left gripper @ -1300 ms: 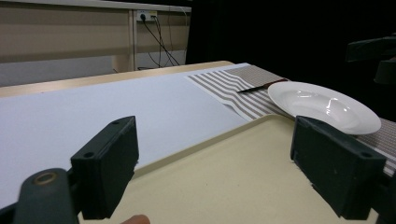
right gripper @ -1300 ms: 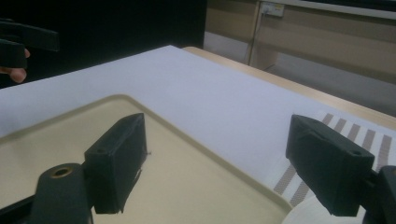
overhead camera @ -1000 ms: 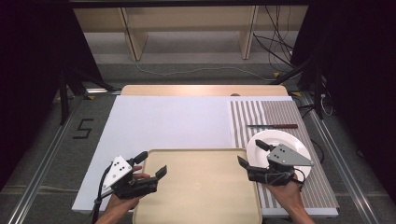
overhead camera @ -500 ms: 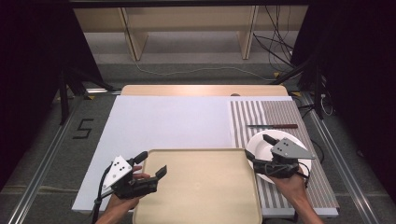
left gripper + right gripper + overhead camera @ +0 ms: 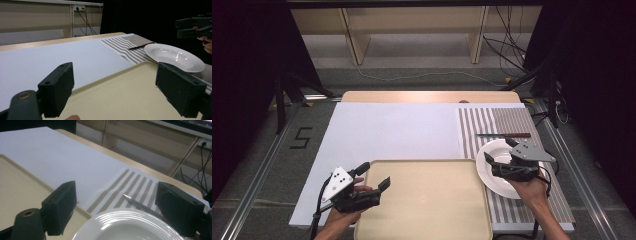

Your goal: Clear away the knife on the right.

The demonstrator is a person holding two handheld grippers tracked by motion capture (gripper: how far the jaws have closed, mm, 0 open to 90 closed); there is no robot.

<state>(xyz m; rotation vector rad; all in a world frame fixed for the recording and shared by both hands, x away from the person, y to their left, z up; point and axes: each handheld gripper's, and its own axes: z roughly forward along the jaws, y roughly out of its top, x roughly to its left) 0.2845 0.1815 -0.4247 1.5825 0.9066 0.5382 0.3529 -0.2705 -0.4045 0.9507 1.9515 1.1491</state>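
- While the left gripper (image 5: 373, 183) waits, jaws spread, over the tray's (image 5: 427, 200) left edge, the right gripper (image 5: 497, 159) (jaws also spread) has swung over the white plate (image 5: 492, 172).
- Plate lies on the striped mat (image 5: 507, 125), touching the tray; a grasp looks next.

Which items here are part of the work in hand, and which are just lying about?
In hand:
- plate, under the open right gripper
- tray, with the open left gripper at its left edge

Lying about:
- knife on the striped mat
- white sheet
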